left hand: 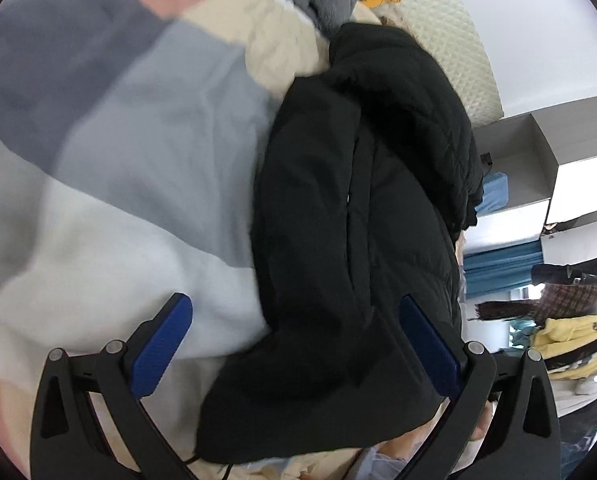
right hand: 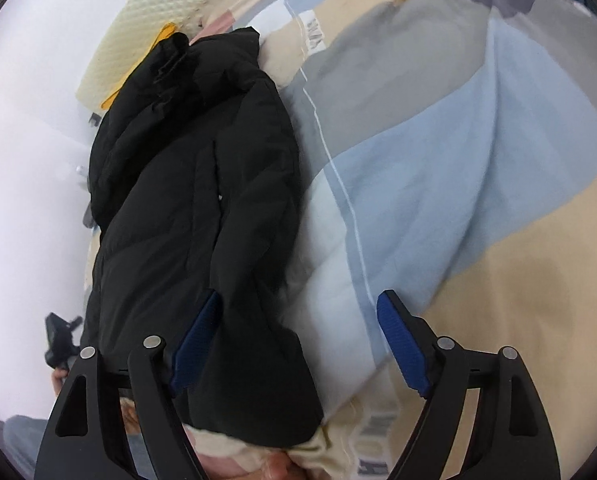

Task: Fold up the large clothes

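on the one patchwork quilt (left hand: 146, 152) of the bed lies the one black padded coat (left hand: 362, 200), seemingly folded lengthwise, and the two tools, left tool (left hand: 298, 344) and right tool (right hand: 298, 344), both gaping and empty, should each pinch its near hem before folding it evenly upward.

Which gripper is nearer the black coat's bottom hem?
Too close to call. Left gripper and right gripper both straddle the black coat near its hem, open.
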### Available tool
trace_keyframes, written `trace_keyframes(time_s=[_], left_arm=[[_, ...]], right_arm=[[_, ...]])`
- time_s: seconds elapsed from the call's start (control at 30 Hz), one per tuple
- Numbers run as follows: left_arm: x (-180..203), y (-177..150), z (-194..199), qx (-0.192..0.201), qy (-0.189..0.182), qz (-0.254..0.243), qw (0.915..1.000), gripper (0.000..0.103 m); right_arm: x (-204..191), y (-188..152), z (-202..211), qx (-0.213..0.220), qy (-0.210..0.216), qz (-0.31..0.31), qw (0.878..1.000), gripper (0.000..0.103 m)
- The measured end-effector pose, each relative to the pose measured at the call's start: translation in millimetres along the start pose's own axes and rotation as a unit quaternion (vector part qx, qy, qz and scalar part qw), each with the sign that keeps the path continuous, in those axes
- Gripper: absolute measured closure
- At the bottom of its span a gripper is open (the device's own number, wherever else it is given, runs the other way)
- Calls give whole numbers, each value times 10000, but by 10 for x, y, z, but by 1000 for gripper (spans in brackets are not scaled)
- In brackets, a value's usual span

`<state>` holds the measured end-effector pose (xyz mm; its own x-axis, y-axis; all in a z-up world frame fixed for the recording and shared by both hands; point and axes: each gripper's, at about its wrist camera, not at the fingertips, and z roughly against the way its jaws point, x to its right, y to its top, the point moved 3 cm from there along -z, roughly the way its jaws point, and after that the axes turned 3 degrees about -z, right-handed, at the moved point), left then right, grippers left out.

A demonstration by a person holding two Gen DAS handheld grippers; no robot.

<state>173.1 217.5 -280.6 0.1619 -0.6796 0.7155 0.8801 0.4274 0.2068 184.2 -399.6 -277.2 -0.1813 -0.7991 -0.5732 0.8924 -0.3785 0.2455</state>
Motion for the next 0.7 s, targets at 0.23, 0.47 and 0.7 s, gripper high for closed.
trace_keyframes(time_s=[0.23, 0.47, 0.7], left_arm=[[129, -8, -156, -202, -461, -8, 9987, 6], [502, -120, -140, -459, -914, -607, 9929, 8], [283, -159, -373, -798, -480, -367, 9950, 13]], right_arm=[[-118, 12, -137, -100, 49, 199, 9997, 15], [-492, -56, -69, -297, 1024, 727, 9916, 15], [-443, -47, -355, -392, 454, 629, 9962, 15]])
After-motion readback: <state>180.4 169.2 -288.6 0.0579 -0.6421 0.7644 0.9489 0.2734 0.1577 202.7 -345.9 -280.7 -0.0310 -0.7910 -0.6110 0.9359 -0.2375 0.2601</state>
